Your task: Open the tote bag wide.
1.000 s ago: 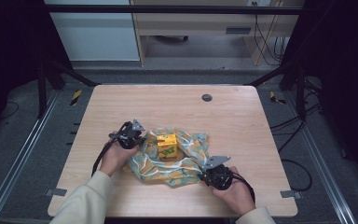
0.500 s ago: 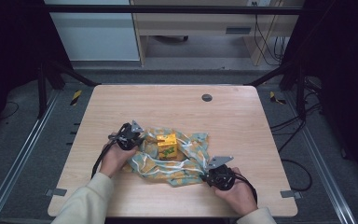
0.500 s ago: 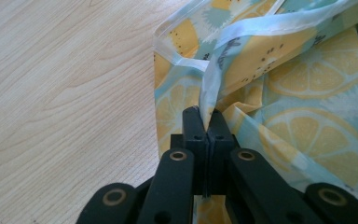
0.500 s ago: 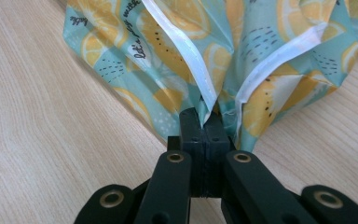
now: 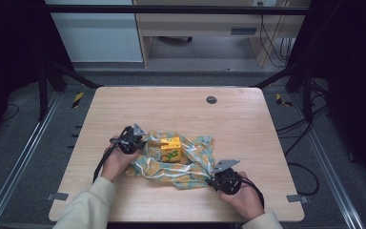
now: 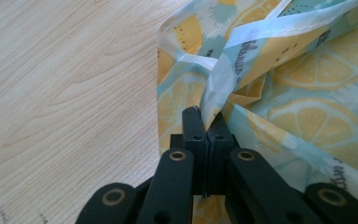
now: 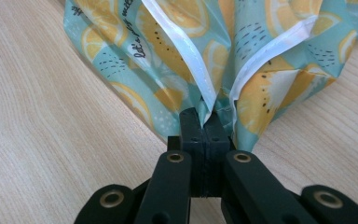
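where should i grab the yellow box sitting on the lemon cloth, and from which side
Judging by its pose, take the yellow box from above, jaws across two opposite flat side faces. It stands upright on the cloth, whose folds crowd its base, so a low side approach would likely snag. Both the left gripper and right gripper are shut on cloth corners.
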A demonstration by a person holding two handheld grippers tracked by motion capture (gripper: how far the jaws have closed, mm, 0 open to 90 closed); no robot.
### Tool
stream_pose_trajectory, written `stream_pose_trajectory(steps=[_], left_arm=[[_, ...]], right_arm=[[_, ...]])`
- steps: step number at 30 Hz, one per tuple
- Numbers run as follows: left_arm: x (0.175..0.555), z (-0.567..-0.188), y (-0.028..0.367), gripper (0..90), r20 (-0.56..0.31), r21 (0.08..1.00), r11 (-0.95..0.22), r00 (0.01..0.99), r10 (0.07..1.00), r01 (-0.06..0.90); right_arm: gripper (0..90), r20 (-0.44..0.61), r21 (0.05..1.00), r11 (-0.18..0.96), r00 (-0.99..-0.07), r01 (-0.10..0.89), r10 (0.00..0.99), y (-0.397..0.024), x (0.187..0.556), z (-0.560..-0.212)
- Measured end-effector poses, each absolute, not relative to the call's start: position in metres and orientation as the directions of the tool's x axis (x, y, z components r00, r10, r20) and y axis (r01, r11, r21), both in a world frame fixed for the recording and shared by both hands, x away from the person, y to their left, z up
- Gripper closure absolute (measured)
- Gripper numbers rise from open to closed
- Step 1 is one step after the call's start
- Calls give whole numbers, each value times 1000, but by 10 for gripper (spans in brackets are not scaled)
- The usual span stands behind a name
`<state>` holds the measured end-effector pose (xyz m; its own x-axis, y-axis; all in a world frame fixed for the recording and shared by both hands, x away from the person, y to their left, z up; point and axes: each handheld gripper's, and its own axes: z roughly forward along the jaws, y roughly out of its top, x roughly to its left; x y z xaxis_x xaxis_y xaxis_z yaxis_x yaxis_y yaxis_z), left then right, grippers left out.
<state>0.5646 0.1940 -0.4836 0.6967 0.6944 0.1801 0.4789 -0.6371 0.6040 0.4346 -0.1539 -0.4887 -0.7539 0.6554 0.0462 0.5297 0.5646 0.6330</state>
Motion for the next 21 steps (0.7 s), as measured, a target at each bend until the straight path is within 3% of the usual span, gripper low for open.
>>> stream_pose_trajectory(steps=[14,21], left_arm=[[564,-483,194,884,185,595,-644,698,692,481],[560,-478,196,825,188,605,-639,694,695,475]], right_arm=[[892,42,643,560,-754,522,655,-154,434,-489],[787,39,669,545,-756,506,654,-154,433,-488]])
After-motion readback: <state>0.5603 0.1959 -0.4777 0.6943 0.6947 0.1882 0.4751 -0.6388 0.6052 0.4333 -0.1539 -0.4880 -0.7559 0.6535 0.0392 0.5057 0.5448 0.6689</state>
